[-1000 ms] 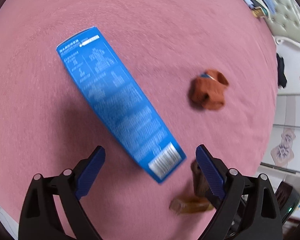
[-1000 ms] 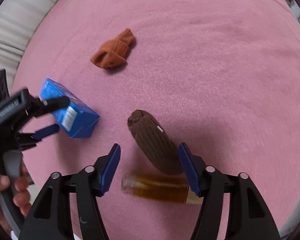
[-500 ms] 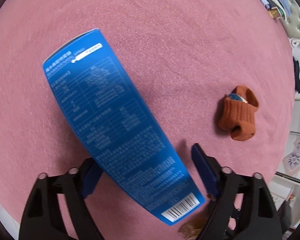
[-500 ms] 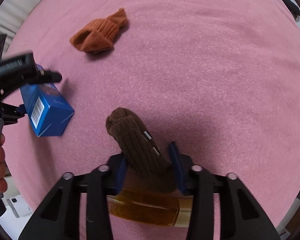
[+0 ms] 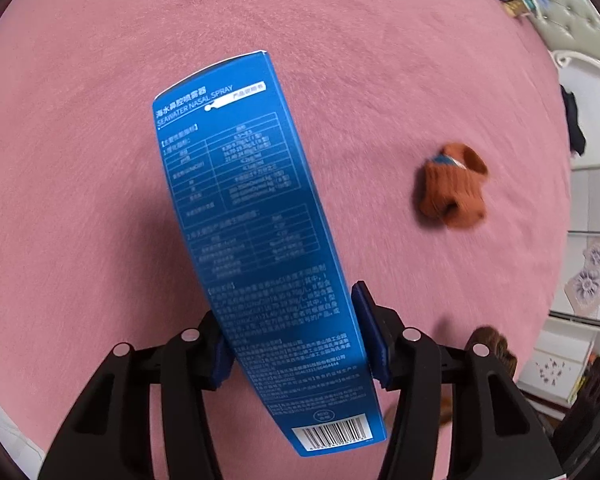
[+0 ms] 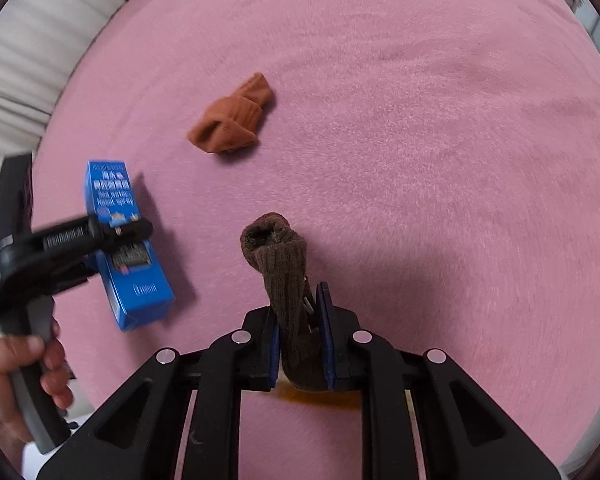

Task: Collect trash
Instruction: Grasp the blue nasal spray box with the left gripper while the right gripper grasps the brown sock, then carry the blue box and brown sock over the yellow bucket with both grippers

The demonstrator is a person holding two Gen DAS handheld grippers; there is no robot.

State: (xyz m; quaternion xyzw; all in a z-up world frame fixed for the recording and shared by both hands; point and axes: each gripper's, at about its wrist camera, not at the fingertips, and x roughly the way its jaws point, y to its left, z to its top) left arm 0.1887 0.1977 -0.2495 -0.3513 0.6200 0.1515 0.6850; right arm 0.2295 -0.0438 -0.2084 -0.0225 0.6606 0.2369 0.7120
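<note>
My left gripper (image 5: pixel 296 336) is shut on a long blue nasal spray box (image 5: pixel 252 216) and holds it lifted over the pink blanket (image 5: pixel 100 160). The box also shows in the right wrist view (image 6: pixel 128 248), clamped by the left gripper (image 6: pixel 132 232). My right gripper (image 6: pixel 300 340) is shut on a dark brown sock (image 6: pixel 288 280) that hangs up and forward from the pads. An amber bottle (image 6: pixel 320 396) lies on the blanket under the right gripper, mostly hidden.
An orange sock (image 6: pixel 232 120) lies on the blanket beyond both grippers; it also shows in the left wrist view (image 5: pixel 452 188). A white curtain (image 6: pixel 28 52) hangs at far left. A padded headboard (image 5: pixel 572 24) and white furniture (image 5: pixel 572 360) border the bed.
My left gripper closed on the blue box and lifted it. My right gripper closed on the brown sock and raised it off the blanket, leaving the amber bottle below.
</note>
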